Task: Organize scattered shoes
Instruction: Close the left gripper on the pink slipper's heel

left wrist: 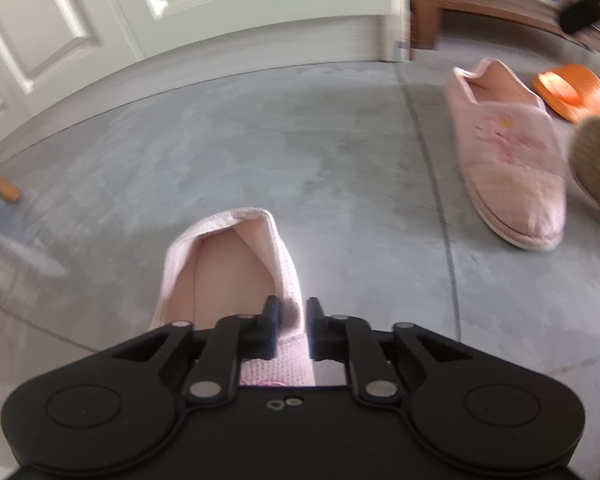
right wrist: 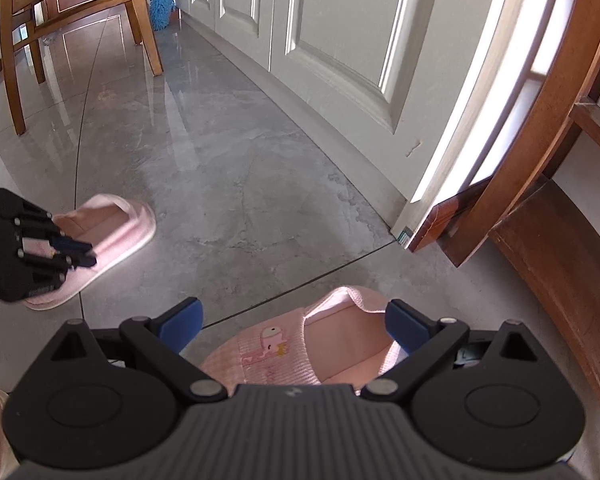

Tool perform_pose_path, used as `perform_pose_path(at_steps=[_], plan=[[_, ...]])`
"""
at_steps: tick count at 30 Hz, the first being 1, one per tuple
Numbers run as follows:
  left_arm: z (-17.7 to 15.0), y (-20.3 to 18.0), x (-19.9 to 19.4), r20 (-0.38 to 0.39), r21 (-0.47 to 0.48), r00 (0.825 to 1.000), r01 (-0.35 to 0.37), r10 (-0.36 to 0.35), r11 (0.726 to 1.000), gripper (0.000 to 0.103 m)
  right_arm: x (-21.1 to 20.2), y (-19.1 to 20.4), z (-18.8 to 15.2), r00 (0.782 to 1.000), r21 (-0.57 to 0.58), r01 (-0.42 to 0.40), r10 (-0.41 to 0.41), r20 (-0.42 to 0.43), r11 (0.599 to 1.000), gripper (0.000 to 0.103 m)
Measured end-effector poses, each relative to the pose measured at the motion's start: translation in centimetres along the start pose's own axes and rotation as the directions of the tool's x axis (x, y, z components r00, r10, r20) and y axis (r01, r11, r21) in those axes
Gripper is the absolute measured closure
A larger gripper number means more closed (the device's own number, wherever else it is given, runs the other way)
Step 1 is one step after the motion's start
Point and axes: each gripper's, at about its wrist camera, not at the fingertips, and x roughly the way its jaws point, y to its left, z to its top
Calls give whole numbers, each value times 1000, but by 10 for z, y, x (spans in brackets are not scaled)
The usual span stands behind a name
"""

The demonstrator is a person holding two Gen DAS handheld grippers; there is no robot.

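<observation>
1. Between my left tongs [left wrist: 290, 322] sits the side wall of a pink slipper [left wrist: 228, 272]; the jaws are clenched on it, heel opening pointing away from the camera.
2. From the right wrist view I see that same slipper [right wrist: 112, 236] with the left tongs [right wrist: 78, 254] pinching its edge, over the grey floor [right wrist: 240, 184]; I cannot tell whether its sole touches the tiles.
3. My right tongs [right wrist: 296, 326] are released, blue pads spread wide, with a second slipper [right wrist: 300, 344] lying on the floor between them, neither pad touching it. It bears a small pink flamingo motif.
4. On the left view the second slipper [left wrist: 512, 152] lies well apart to the right, an orange sandal [left wrist: 572, 88] just beyond it.
5. White panelled doors [right wrist: 340, 40] run along the floor's far edge; a wooden chair [right wrist: 72, 8] stands at the upper left.
</observation>
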Motion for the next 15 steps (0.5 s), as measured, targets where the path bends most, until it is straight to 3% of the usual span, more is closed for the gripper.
perform_pose_path(at_steps=[4, 9, 12, 14, 15], plan=[[3, -7, -6, -22, 51, 1000, -11, 13, 999, 77, -2, -5, 0, 1000, 10, 11, -11, 4, 1000, 4], [15, -3, -29, 1, -58, 998, -55, 55, 997, 70, -8, -20, -2, 999, 46, 42, -43, 10, 998, 4], [27, -3, -37, 55, -124, 998, 40, -33, 991, 62, -12, -28, -3, 998, 68, 61, -62, 14, 996, 4], [41, -10, -37, 103, -162, 985, 155, -140, 975, 59, -14, -34, -3, 997, 83, 73, -75, 15, 994, 4], [45, -12, -35, 112, -161, 981, 174, -157, 972, 59, -16, -37, -4, 997, 90, 79, -81, 16, 993, 4]])
